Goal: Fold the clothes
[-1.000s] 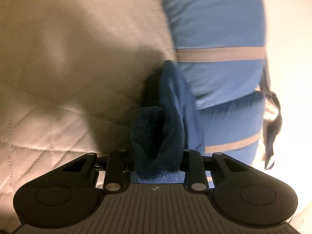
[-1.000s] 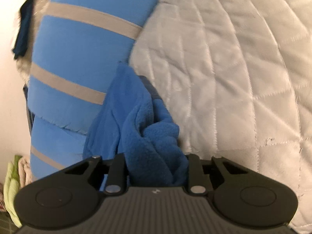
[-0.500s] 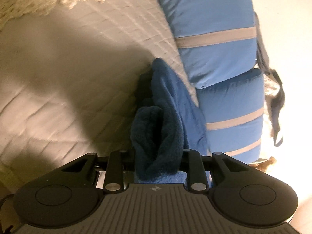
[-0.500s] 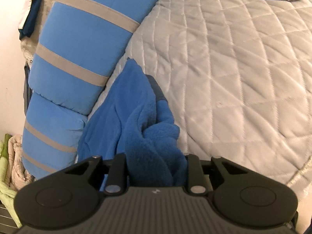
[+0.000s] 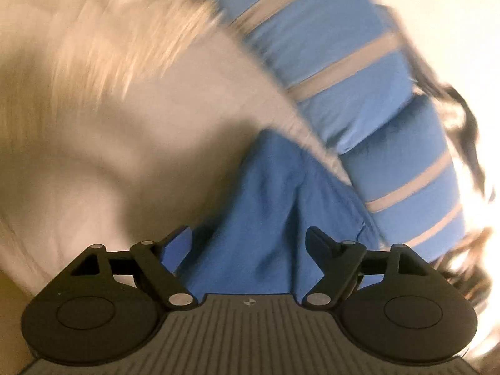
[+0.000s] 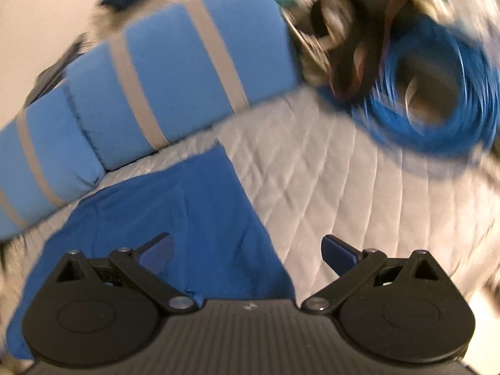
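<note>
A pale quilted bed cover [image 6: 359,187] carries a long blue bolster with grey bands [image 6: 175,72] along its edge; only the right wrist view shows a coil of blue cable [image 6: 437,93]. The blue fleece garment [image 6: 187,218] lies flat beside the bolster, one corner pointing away. Left claw [image 5: 250,240] and right claw [image 6: 247,250] hang spread above it, gripping nothing.

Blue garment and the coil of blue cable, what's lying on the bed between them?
Nothing: in the right wrist view only bare quilted bedspread separates the blue garment from the blue cable coil.
</note>
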The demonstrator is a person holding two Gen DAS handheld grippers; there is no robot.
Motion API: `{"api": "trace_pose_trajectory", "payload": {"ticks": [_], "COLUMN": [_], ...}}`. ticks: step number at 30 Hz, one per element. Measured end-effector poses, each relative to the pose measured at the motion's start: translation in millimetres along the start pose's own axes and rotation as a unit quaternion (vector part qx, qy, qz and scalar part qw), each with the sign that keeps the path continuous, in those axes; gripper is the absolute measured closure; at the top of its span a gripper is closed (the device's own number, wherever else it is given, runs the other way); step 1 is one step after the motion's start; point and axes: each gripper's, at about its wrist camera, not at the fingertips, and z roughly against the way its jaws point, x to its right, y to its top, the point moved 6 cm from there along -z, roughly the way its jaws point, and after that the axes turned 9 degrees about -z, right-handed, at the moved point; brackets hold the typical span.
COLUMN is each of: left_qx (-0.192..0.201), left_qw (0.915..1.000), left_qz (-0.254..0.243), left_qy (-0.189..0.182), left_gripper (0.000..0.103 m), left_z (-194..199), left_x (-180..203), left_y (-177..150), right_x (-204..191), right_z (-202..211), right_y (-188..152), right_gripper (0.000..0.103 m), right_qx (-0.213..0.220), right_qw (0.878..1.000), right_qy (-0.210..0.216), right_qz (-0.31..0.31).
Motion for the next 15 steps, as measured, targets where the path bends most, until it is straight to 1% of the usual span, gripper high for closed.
{"api": "trace_pose_trajectory", "payload": {"ticks": [1, 3, 5, 9, 13, 15], "left_qx": [0.016, 0.03, 0.041, 0.045, 0.048, 0.041], "left_qw": [0.9992, 0.9968, 0.9921, 0.9824, 0.9691, 0.9658], "left_qz": [-0.035, -0.074, -0.119, -0.181, -0.242, -0.256], "left_qy": [0.007, 0.003, 0.001, -0.002, -0.004, -0.009], "left_gripper": [0.018, 0.018, 0.018, 0.017, 0.017, 0.017], "left_z": [9, 23, 37, 54, 71, 77], "left_x": [9, 23, 38, 66, 94, 105], "left_y": [5, 11, 14, 14, 14, 14], "right_x": [-5, -14, -20, -32, -46, -55], "right_z": [8, 18, 23, 34, 47, 55], "right_y": [0, 0, 3, 7, 10, 13], "right_gripper": [0.001, 0.001, 0.001, 0.001, 0.001, 0.001], "right_qx": [0.013, 0.028, 0.027, 0.024, 0.027, 0.027], "right_qw": [1.0, 0.998, 0.997, 0.996, 0.994, 0.992], "right_qy": [-0.001, -0.002, 0.002, 0.013, 0.025, 0.034], "right_qz": [0.024, 0.055, 0.066, 0.083, 0.105, 0.119]}}
